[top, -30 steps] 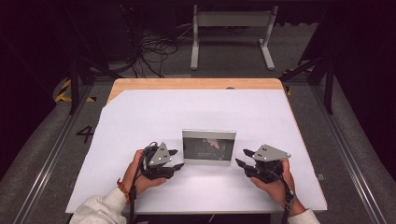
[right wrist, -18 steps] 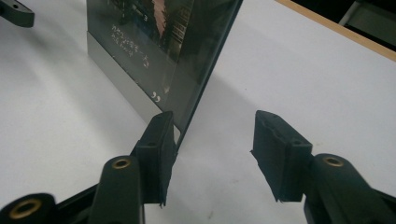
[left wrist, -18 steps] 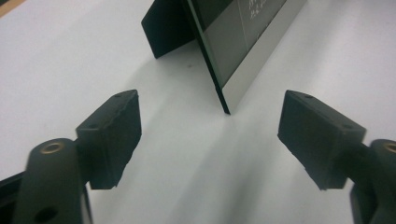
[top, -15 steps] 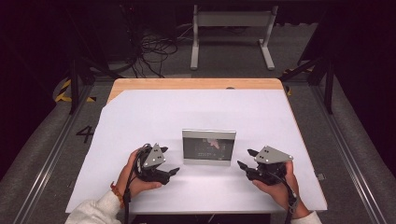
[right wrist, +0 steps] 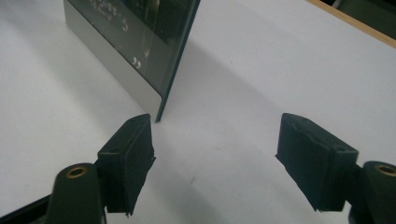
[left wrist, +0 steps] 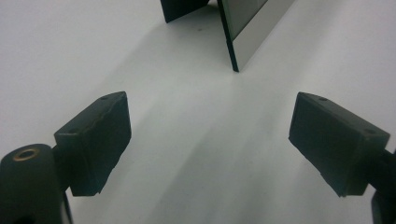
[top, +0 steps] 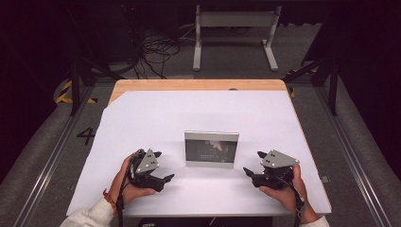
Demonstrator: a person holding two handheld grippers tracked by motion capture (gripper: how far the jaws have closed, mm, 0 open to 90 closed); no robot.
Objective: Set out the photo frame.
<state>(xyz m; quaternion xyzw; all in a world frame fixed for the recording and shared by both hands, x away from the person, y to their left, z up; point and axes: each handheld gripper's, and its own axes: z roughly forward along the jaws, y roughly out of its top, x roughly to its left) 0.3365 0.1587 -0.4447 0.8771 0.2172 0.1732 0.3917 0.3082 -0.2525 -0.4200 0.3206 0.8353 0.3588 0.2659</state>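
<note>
Silver-edged frame [top: 211, 149] stands upright mid-table [top: 156, 113]; left gripper [top: 163, 177] at its 8 o'clock, right gripper [top: 249, 171] at 4, both with jaws just opened, empty.

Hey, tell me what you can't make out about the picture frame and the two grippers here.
- Picture frame, high view: its image is too small and dark to read.
- Frame, left gripper view: top cut off by the upper edge.
- Frame's back stand: mostly cut off.
- Right gripper, high view: jaw gap hidden by its grey plate.
</note>
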